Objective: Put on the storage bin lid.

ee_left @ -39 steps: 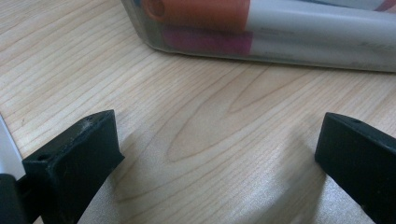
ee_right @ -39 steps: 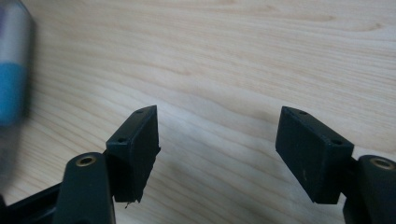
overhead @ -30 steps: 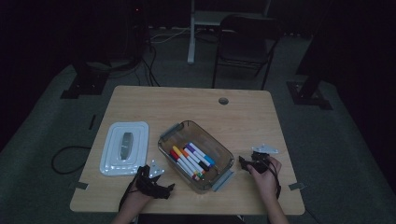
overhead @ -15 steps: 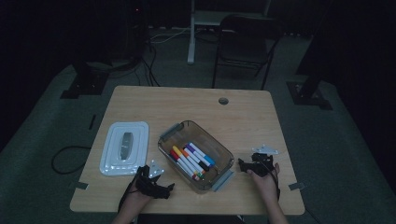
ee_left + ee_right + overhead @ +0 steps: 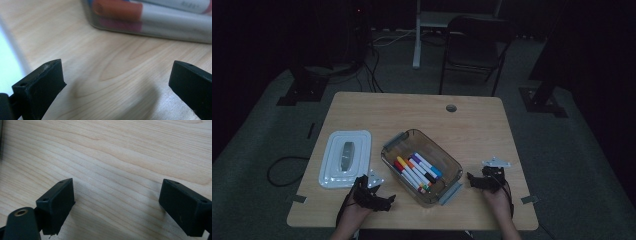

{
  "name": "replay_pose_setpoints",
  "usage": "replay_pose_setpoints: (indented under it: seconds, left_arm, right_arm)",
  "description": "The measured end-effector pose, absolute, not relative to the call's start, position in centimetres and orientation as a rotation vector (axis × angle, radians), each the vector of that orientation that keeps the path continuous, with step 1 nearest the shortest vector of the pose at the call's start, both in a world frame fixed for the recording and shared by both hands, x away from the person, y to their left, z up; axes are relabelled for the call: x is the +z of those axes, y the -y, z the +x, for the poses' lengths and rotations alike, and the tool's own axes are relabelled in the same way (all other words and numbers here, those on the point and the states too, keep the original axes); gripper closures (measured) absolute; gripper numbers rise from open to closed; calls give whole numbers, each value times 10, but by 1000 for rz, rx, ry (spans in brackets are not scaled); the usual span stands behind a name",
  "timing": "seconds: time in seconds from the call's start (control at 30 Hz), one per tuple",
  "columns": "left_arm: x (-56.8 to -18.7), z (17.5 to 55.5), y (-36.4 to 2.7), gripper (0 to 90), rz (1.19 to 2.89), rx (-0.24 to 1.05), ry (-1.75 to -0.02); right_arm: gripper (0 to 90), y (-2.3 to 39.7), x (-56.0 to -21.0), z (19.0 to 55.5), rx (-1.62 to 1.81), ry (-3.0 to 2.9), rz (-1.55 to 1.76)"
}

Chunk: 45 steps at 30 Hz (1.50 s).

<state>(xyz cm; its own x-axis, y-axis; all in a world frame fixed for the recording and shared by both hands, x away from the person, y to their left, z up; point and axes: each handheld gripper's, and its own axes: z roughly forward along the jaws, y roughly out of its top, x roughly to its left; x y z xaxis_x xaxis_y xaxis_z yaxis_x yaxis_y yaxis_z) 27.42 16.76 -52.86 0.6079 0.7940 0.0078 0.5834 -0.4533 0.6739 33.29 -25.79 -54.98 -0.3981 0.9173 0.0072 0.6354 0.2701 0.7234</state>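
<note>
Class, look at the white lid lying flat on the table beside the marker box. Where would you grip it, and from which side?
Grip the lid by its near short rim, coming in low from the person's side with the left gripper, which is open and closest. The lid lies flat, so probably only its thin raised edge fits between the jaws; the marker box crowds its right side.

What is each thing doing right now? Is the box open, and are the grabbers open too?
Box: open, markers inside.
Markers: lying flat, caps on.
Lid: off, flat on the table beside the box.
Left gripper: open, nothing between its jaws.
Right gripper: just opened wide, nothing between its jaws.
</note>
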Motion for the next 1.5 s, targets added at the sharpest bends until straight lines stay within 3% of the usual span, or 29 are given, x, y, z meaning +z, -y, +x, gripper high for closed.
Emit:
replay_pose_setpoints:
  seconds: [0.37, 0.7, 0.77, 0.83, 0.9, 0.97, 1.03, 1.13, 1.37, 1.5]
  left_arm:
    - [-496, 278, -195, 5, 2158, 539, -1148]
    - [-480, 295, -240, 7, 2017, 619, -1245]
    - [-480, 301, -249, 71, 1978, 629, -1279]
    - [-481, 308, -256, 79, 1955, 643, -1304]
    - [-483, 315, -262, 162, 1940, 661, -1346]
    - [-487, 321, -266, 173, 1941, 660, -1366]
    - [-493, 327, -268, 256, 1959, 680, -1392]
    - [-502, 335, -272, 310, 1964, 683, -1434]
    - [-522, 347, -279, 326, 1944, 698, -1500]
    - [-529, 351, -282, 439, 1935, 692, -1516]
  right_arm:
    - [124, 258, -550, 334, 919, -2130, 1405]
    - [124, 258, -550, 334, 918, -2130, 1406]
    - [124, 258, -550, 334, 916, -2130, 1405]
    - [124, 258, -550, 334, 916, -2130, 1406]
    - [124, 258, -550, 334, 919, -2133, 1403]
    - [125, 257, -550, 334, 924, -2148, 1385]
    - [126, 255, -549, 335, 931, -2167, 1365]
    - [126, 254, -548, 337, 958, -2178, 1352]
    - [126, 251, -544, 337, 1021, -2189, 1337]
    - [126, 247, -538, 336, 1094, -2189, 1313]
